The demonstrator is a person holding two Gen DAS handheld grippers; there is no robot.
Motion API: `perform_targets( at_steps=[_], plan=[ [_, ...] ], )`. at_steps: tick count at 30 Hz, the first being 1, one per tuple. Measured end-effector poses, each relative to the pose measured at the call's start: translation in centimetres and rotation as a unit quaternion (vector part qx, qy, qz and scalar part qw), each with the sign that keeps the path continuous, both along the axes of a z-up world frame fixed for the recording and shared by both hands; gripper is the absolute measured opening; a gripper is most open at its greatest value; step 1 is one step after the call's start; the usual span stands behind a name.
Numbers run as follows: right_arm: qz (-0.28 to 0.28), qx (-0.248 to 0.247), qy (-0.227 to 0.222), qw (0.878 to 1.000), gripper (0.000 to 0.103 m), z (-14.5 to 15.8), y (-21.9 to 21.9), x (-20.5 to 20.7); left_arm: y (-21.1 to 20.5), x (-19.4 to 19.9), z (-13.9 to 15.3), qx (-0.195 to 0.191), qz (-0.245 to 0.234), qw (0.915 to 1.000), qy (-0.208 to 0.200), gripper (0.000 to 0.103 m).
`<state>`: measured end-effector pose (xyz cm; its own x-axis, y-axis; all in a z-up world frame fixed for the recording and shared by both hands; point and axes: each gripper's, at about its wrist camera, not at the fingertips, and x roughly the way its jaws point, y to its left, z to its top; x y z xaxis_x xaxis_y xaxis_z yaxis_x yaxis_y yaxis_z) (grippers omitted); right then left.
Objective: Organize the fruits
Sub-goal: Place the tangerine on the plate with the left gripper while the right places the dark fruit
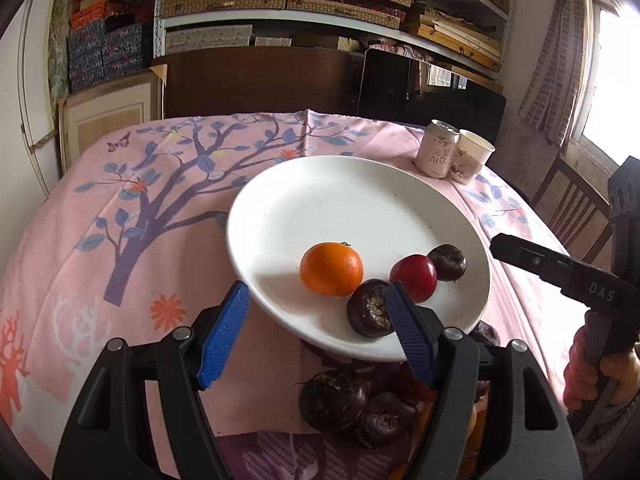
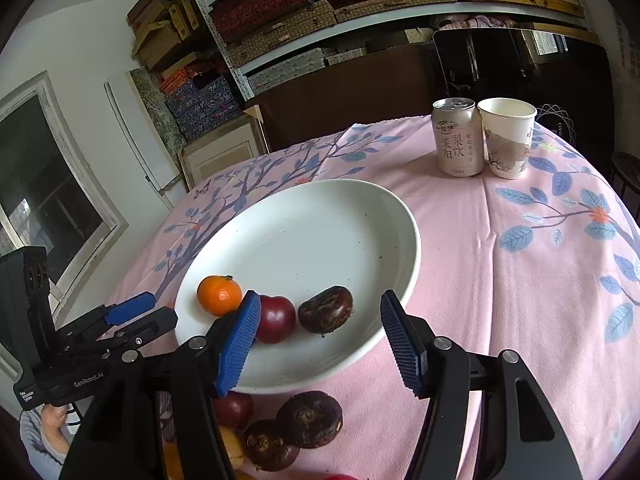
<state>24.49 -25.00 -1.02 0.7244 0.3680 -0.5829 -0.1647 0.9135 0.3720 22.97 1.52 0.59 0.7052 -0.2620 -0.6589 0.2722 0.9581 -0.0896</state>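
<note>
- Here, the left hand-held gripper [image 1: 316, 300] stands released, its ribbed blue pads apart above the white plate's [image 1: 320, 200] near rim.
- The right hand-held gripper [image 2: 316, 308] is likewise released, holding nothing.
- On the glossy round plate, toward 6 o'clock: a smooth orange tangerine [image 1: 331, 268], a shiny red plum [image 1: 414, 278], and two dark, rough water chestnuts [image 1: 367, 307].
- More chestnuts [image 2: 310, 419] lie on the pink cloth-covered counter [image 2: 500, 280].

Pink tablecloth [image 2: 480, 280] bears plate [image 2: 320, 240], can [image 2: 458, 140], cup [image 2: 508, 140], loose fruit [image 2: 310, 420].
</note>
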Motion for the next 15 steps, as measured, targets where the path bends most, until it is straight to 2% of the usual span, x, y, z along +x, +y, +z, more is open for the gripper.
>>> perform_targets(
  at_steps=[3, 7, 10, 15],
  plan=[
    [-0.009, -0.004, -0.012, 1.000, 0.070, 0.3, -0.4, -1.7, 1.0, -1.4, 0.0, -0.006, 0.010, 0.9999, -0.002, 0.069],
    [-0.022, -0.020, -0.027, 0.999, 0.080, 0.3, -1.2, -4.0, 2.4, -3.2, -1.4, -0.006, 0.021, 0.9995, 0.020, 0.072],
    [-0.035, -0.010, -0.026, 0.999, 0.084, 0.2, -2.2, -5.0, 2.8, -4.3, -2.2, -0.005, 0.022, 0.9992, 0.033, 0.079],
    [-0.046, -0.002, -0.026, 0.999, 0.086, 0.2, -2.9, -5.1, 1.8, -4.9, -2.4, 0.012, 0.016, 0.9996, 0.019, 0.087]
  ],
)
